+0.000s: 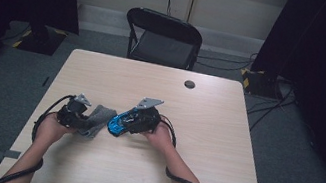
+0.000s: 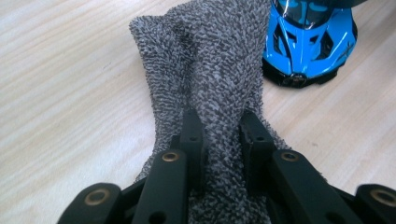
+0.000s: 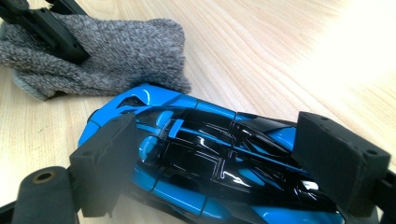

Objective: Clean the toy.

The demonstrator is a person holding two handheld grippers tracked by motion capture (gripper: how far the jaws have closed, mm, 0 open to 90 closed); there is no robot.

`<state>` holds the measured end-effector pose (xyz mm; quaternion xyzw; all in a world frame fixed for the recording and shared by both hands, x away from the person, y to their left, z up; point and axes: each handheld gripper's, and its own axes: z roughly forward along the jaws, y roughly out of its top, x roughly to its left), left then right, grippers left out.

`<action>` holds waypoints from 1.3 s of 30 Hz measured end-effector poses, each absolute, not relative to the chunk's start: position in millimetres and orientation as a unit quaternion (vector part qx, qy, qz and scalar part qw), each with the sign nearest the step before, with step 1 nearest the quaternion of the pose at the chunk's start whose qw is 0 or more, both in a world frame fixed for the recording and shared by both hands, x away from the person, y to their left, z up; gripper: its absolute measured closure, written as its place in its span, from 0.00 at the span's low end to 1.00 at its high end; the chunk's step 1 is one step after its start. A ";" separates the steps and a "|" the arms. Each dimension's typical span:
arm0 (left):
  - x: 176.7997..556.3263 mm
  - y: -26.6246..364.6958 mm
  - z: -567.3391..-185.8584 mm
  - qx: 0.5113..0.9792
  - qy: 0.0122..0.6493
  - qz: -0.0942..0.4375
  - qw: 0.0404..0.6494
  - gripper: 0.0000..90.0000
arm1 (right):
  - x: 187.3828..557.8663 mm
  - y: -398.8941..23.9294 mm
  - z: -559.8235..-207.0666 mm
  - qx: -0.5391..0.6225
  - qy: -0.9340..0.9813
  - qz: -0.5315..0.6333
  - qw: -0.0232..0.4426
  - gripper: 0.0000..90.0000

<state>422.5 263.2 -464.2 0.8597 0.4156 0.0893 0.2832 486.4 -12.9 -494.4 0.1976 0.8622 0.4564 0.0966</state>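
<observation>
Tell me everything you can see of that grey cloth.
The grey cloth looks like nubby, speckled knit fabric, soft and bunched into folds. It lies on the wooden table, pinched by the left gripper, whose jaws squeeze a ridge of it. Its far end lies close to the blue toy car.

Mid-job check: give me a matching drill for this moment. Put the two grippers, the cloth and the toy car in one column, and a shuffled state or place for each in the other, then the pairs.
Column one:
1. left gripper
2. right gripper
3. grey cloth
4. blue toy car

Column two:
A. jaws set wide, one on each side of the car
B. blue and black, on the table beside the cloth
C. jaws shut on a fold of fabric
D. bunched on the table, pinched at one end

Pairs: 1-C, 2-A, 3-D, 4-B
</observation>
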 end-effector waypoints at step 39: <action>521.2 209.5 -457.1 0.846 0.426 0.130 0.293 0.82 | 488.5 -16.7 -496.5 0.188 0.860 0.464 0.097 0.16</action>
